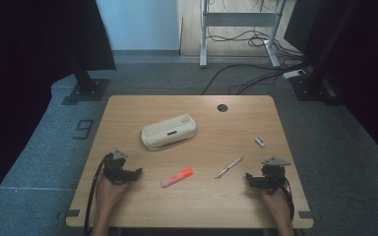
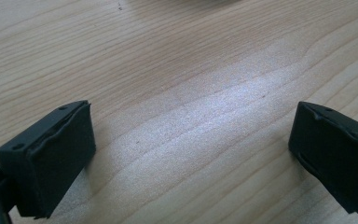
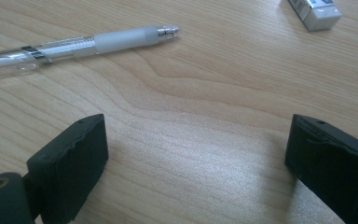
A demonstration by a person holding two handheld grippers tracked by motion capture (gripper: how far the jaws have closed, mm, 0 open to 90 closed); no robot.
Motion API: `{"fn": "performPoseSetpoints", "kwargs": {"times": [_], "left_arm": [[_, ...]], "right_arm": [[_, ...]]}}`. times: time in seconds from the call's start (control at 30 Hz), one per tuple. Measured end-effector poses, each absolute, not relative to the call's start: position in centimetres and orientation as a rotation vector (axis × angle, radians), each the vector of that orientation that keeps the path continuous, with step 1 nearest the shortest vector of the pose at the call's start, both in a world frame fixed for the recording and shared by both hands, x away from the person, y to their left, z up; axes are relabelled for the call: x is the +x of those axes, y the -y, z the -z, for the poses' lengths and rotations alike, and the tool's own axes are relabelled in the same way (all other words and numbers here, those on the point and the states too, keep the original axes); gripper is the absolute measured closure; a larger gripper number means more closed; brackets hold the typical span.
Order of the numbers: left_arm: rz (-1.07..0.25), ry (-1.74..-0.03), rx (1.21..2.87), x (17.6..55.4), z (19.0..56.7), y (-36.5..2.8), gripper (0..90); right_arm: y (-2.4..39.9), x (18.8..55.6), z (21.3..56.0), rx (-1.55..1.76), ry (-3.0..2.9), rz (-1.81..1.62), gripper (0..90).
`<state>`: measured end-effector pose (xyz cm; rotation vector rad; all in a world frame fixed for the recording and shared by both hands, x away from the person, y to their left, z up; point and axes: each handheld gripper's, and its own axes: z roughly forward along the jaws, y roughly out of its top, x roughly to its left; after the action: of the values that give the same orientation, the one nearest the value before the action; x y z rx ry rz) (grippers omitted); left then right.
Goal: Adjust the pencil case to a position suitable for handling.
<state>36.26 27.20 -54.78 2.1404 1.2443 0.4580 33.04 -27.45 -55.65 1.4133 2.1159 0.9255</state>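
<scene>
Wooden desk (image 1: 128, 206) from the high view: I see a closed beige case (image 1: 169, 131), contents hidden, mid-desk. Nearer me, an orange highlighter (image 1: 176, 177) and clear pen (image 1: 229, 167) both lie slanted. Left gripper (image 2: 191, 140) view: jaws wide over bare wood. Right gripper (image 3: 196, 154) view: jaws wide, empty; pen (image 3: 74, 46) ahead lies crosswise, tip toward a small white eraser (image 3: 314, 11).

I am working at a wooden table (image 1: 128, 206) standing on grey carpet (image 1: 39, 142). Beyond it, cables (image 1: 246, 78) are trailing past a white desk frame (image 1: 238, 19), and dark stands (image 1: 86, 86) are flanking me under dim light.
</scene>
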Motion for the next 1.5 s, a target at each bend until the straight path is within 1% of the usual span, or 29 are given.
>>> {"fn": "performPoseSetpoints", "kwargs": {"times": [0.23, 0.5, 0.67, 1.03, 1.07, 1.23, 1.37, 1.5], "left_arm": [[-0.457, -1.24, 2.138, 36.3, 54.7, -27.2, 1.9], [-0.45, -1.227, 2.142, 36.2, 54.8, -27.2, 1.4], [-0.409, -1.206, 2.141, 36.3, 54.6, -27.3, 1.9], [-0.346, -1.137, 2.059, 37.0, 52.3, -26.9, 1.9], [-0.31, -1.131, 2.034, 37.3, 52.0, -26.9, 1.5], [-0.317, -1.093, 2.036, 37.7, 51.3, -26.3, 1.8], [-0.312, -1.037, 2.076, 38.5, 49.8, -25.1, 2.1], [-0.284, -1.004, 2.076, 39.3, 49.1, -24.6, 3.1]], "right_arm": [[27.5, 33.0, 55.7, 1.413, -2.116, -0.926, 5.3], [27.5, 33.0, 55.7, 1.413, -2.116, -0.925, 5.3], [27.5, 33.0, 55.7, 1.413, -2.115, -0.926, 5.3], [27.5, 33.0, 55.7, 1.412, -2.117, -0.925, 5.4], [27.5, 33.0, 55.7, 1.412, -2.117, -0.925, 5.4], [27.5, 33.0, 55.6, 1.412, -2.116, -0.925, 5.4], [27.5, 33.0, 55.6, 1.413, -2.116, -0.925, 5.4], [27.5, 33.0, 55.6, 1.413, -2.116, -0.925, 5.4]]}}
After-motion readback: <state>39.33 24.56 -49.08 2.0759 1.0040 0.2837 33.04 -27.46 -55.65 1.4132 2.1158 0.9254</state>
